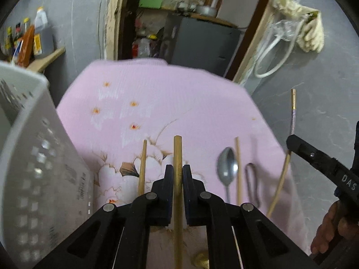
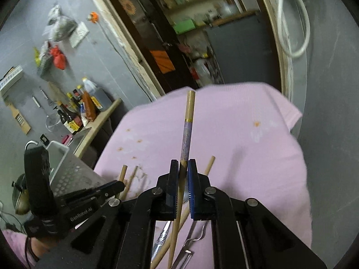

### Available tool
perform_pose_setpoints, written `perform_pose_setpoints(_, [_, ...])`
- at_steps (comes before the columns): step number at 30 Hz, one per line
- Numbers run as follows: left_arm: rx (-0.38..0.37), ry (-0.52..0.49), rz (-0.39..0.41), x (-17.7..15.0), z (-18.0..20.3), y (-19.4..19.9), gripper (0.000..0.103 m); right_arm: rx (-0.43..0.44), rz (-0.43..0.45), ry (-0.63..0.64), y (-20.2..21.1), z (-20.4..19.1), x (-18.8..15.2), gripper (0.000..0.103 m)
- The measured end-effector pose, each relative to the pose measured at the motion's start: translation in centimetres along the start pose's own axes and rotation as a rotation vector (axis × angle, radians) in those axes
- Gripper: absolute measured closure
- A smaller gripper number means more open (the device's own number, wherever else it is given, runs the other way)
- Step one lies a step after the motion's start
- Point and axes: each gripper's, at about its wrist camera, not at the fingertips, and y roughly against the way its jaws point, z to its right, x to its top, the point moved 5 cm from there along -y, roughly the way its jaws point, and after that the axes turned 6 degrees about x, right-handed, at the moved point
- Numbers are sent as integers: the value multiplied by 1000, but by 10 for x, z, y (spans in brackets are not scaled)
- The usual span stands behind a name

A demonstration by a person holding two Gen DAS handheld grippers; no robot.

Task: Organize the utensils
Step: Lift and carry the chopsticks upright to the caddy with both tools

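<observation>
Left hand-held gripper [image 1: 178, 174]: jaws closed to a narrow gap on a plain wooden chopstick [image 1: 177, 154], which runs between the pads and projects toward 12 o'clock over the pink flowered cloth [image 1: 179, 103] covering the bench. Right hand-held gripper [image 2: 184, 171]: jaws likewise narrow, clamped on a decorated chopstick [image 2: 188, 125] with a purple band and gold tip, also pointing to 12 o'clock.

On the cloth in the left wrist view: a second wooden chopstick [image 1: 142, 168] just beside the held one at 9 o'clock; a metal spoon [image 1: 227, 168], another thin chopstick [image 1: 238, 170] and what appear to be metal tongs [image 1: 252, 181] at 3 o'clock. The white perforated basket [image 1: 33, 157], the likely destination, stands at 9 o'clock at the cloth's edge.

Handling, as judged: chopsticks are light, stiff and smooth, so they may pivot or slide in a two-pad grip. Taking hold near mid-length limits swing; here each is gripped with a long free end forward, so tilt on insertion into the basket is the risk. The spoon is heavier at its bowl; grasp its handle near the neck.
</observation>
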Motion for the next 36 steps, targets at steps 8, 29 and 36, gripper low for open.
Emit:
perform_pose_setpoints(8, [-53, -34, 92, 5, 0, 56, 95, 1, 104, 78, 54, -36, 17, 96])
perform_pose_setpoints(29, [-77, 88, 532, 103, -87, 199, 95, 205, 393, 263, 109, -209, 90, 96])
perform_pose_setpoints(36, [-37, 166, 643, 119, -130, 212, 95, 270, 404, 288, 86, -249, 92, 96])
